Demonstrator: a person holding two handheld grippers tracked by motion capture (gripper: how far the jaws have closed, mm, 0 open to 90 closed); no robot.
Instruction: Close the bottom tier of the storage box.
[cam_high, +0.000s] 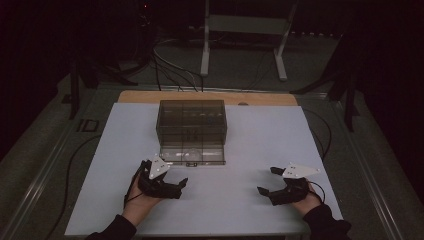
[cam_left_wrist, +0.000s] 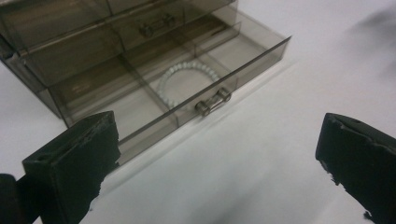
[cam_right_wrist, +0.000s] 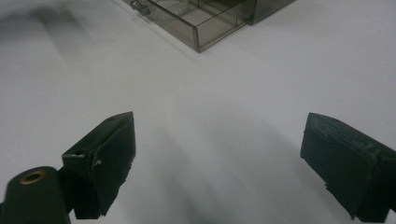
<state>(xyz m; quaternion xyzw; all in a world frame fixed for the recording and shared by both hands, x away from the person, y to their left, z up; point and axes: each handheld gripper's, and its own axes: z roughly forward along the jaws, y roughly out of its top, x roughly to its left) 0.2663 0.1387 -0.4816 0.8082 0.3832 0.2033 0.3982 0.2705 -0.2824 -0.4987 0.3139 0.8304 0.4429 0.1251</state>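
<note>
**Both jaws wide, drawer open ahead**

Nearest to me are both pairs of black jaws, spread wide and holding nothing. Beneath them the white table (cam_high: 250, 150) spreads out, the largest thing before me. My left gripper (cam_left_wrist: 217, 163) hovers just short of the smoky clear drawer box (cam_high: 191, 122), whose bottom drawer (cam_left_wrist: 187, 88) stands pulled out toward my jaws. My right gripper (cam_right_wrist: 217, 161) hangs well apart from it, over bare surface, the drawer's corner far ahead and to its left. Inside the drawer's middle compartment lies a pale bead bracelet (cam_left_wrist: 187, 84), beyond the small metal handle (cam_left_wrist: 212, 102). As I judge it, the thin front wall stands in my way: reaching in carelessly could knock the light box backward or snag the beads.
</note>
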